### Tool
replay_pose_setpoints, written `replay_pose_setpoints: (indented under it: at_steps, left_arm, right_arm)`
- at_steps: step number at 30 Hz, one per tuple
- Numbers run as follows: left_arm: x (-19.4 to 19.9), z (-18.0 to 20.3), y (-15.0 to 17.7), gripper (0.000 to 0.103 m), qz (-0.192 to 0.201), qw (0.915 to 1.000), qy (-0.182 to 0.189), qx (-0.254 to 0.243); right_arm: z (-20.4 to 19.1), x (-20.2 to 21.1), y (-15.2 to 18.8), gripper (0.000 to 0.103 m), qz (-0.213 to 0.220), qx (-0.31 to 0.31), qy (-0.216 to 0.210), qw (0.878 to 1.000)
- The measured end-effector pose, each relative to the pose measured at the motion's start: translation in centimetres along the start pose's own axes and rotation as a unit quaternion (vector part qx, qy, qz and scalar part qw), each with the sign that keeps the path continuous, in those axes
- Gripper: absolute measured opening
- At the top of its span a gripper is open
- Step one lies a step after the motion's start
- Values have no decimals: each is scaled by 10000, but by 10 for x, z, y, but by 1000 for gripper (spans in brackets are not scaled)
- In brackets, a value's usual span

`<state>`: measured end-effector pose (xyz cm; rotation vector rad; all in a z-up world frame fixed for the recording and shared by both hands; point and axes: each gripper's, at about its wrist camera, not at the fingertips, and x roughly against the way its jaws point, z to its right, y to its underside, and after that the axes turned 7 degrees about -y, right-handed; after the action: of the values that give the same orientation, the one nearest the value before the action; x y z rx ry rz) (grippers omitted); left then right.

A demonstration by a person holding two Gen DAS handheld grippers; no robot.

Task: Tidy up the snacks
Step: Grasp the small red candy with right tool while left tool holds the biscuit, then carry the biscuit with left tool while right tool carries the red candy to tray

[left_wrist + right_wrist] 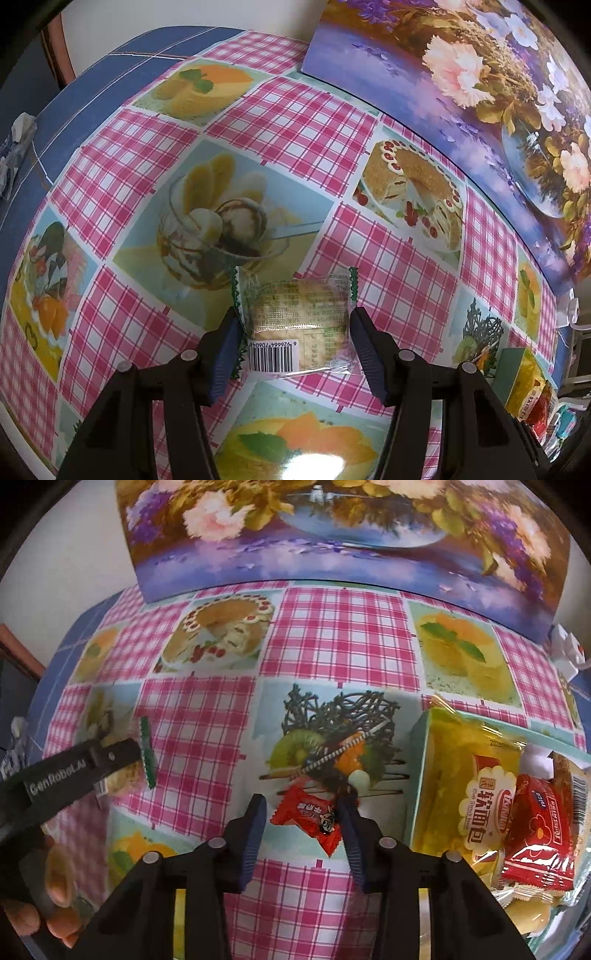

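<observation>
While the left gripper (295, 328) points down at the tablecloth (314, 122) from the bottom of its frame, its blue pads press both sides of a clear-wrapped biscuit packet (295, 325) at centre. The right gripper (303, 819) reaches in from below with jaws apart around a red candy (306, 814) that lies between them. A snack-filled box (424, 746) sits at the right, and a hand (44, 897) shows at lower left.
</observation>
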<state>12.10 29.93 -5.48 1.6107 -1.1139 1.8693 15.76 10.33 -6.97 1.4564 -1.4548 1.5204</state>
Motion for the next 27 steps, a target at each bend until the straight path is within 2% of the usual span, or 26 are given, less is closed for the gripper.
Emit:
replay_pose_setpoints:
  at_steps: [4, 9, 12, 18, 27]
  left_arm:
    - [-1, 3, 0, 61, 23, 10000, -56, -64]
    - [0, 8, 1, 55, 53, 9996, -141, -254]
    - [0, 5, 0, 54, 10, 9997, -23, -223]
    - [9, 0, 5, 54, 4, 9997, -16, -263]
    - [52, -12, 18, 54, 225, 9992, 199, -273]
  right_arm:
    - [-6, -2, 5, 32, -2, 246, 282, 9993]
    - [-5, 4, 8, 28, 59, 204, 230, 9995]
    - [-7, 9, 7, 28, 86, 215, 208, 9995]
    - [-13, 28, 12, 28, 228, 220, 148, 9994]
    - [-12, 77, 33, 28, 557, 20, -52, 9984]
